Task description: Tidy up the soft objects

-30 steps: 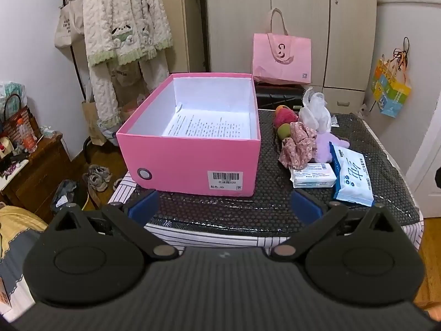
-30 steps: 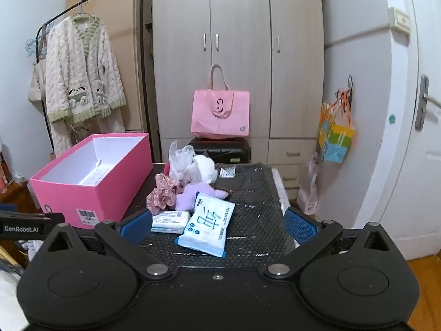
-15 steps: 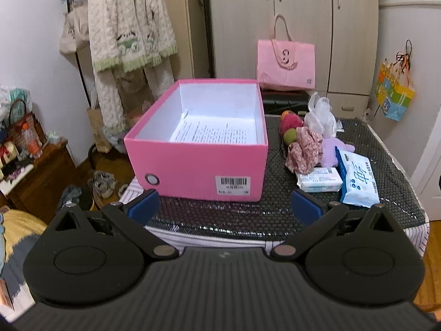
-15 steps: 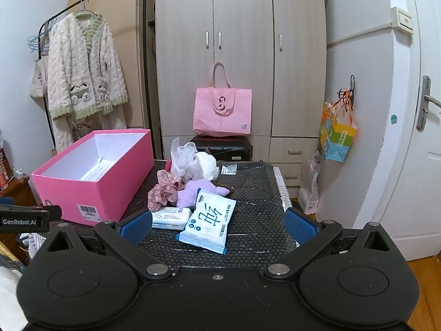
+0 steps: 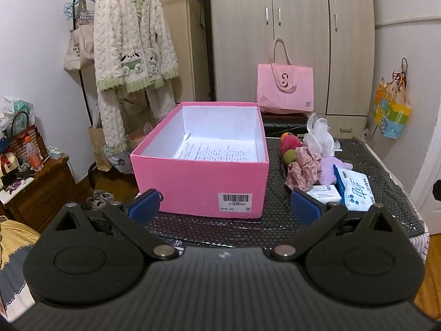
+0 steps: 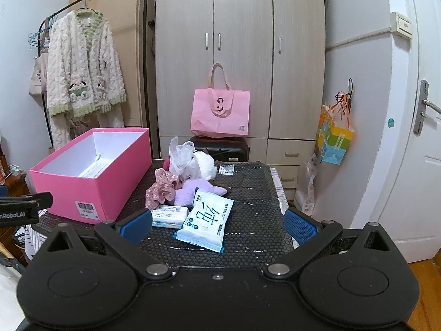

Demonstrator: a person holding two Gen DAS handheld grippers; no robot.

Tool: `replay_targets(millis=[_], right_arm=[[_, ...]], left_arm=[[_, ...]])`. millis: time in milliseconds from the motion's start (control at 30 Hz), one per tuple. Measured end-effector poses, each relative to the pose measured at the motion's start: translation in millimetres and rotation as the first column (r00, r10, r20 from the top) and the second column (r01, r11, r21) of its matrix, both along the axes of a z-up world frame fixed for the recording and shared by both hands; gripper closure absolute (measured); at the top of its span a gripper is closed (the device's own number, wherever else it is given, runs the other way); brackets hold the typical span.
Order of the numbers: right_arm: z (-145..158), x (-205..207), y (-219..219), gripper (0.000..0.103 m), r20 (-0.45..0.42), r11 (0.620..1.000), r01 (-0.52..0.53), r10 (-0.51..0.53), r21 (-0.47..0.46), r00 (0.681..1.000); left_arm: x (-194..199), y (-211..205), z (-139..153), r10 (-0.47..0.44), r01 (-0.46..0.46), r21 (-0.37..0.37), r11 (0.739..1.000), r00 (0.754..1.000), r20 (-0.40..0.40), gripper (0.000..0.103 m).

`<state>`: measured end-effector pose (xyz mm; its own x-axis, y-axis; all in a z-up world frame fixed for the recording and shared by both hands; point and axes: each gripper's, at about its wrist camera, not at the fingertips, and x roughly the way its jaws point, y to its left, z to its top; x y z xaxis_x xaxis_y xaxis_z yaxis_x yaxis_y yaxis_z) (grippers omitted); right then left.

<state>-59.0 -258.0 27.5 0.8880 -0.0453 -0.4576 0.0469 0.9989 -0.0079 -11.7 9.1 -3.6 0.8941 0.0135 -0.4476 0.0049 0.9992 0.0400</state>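
Observation:
An open pink box (image 5: 201, 182) (image 6: 80, 190) with a printed sheet inside stands on the black mesh table top (image 5: 275, 220) (image 6: 248, 234). Right of it lies a pile of soft items: a floral scrunchie (image 5: 303, 168) (image 6: 161, 189), a purple plush (image 6: 190, 193), a white plastic bag (image 5: 318, 135) (image 6: 183, 155), a red-green plush (image 5: 288, 146), a small tissue pack (image 6: 169, 216) and a blue wet-wipe pack (image 5: 355, 190) (image 6: 205, 219). My left gripper (image 5: 224, 205) is open in front of the box. My right gripper (image 6: 216, 223) is open, near the wipe pack, holding nothing.
A pink tote bag (image 6: 220, 113) sits on a dark case against the wardrobe (image 6: 239, 55). A fluffy robe (image 5: 132, 55) hangs on a rack at left. A wooden cabinet (image 5: 35, 187) stands left of the table, a white door (image 6: 413, 138) right.
Both views have tilted upward and drawn back slightly, so the box and pile sit lower in frame. Both grippers stay open; nothing on the table moved.

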Motion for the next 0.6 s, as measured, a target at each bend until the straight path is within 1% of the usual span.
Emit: replay_targets(millis=[167, 333, 600], right_arm=[[-1.5, 1.6, 0.7, 0.0, -0.004, 1.0, 0.009, -0.009, 0.0, 1.0], [-1.9, 2.4, 0.4, 0.0, -0.004, 1.0, 0.011, -0.011, -0.002, 1.0], [-5.0, 2.3, 0.7, 0.0, 0.001, 1.0, 0.023, -0.023, -0.016, 1.0]], left_arm=[[-0.1, -1.6, -3.7, -0.001, 0.001, 0.024, 1.0, 1.0, 0.003, 0.0], [-2.7, -1.9, -6.4, -0.034, 0.034, 0.019, 0.999, 0.999, 0.012, 0.0], [-5.1, -3.9, -6.0, -0.049, 0.049, 0.022, 0.999, 0.999, 0.019, 0.0]])
